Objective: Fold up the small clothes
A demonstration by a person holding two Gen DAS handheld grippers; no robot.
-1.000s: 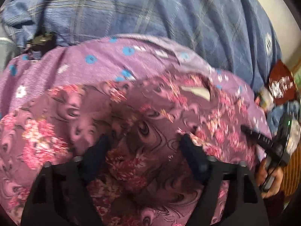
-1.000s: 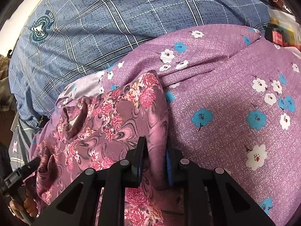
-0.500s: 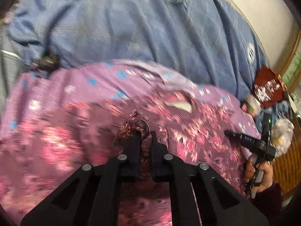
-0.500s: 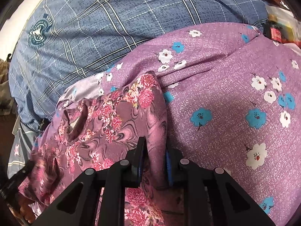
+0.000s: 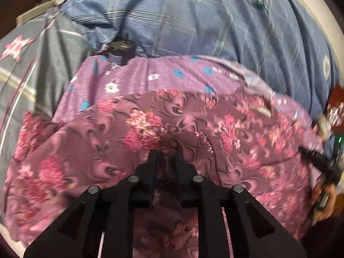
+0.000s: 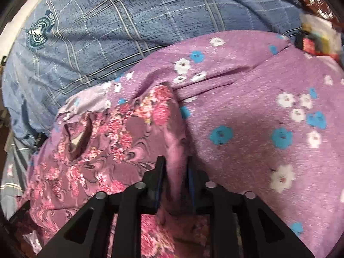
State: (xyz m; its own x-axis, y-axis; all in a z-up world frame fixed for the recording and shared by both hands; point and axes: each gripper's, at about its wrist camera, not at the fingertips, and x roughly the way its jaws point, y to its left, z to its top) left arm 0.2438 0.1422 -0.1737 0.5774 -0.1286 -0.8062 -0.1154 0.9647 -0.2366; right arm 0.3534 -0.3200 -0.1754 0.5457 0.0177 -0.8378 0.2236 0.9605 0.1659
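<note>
Pink floral garment [image 6: 120,142], neckline [image 6: 79,137] pointing left

A blue checked blanket [image 6: 133,21] lies behind — a red packet [image 5: 335,105] sits at its edge.

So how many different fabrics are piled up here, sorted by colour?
Pink and maroon floral garment: 1
Purple cloth with blue and white flowers: 1
Blue plaid bedcover: 1
Grey patterned cloth: 1
Total: 4

Both grippers have the floral garment between their fingers: the left gripper is pinched on it, while the right gripper has just been opening around its edge.
</note>
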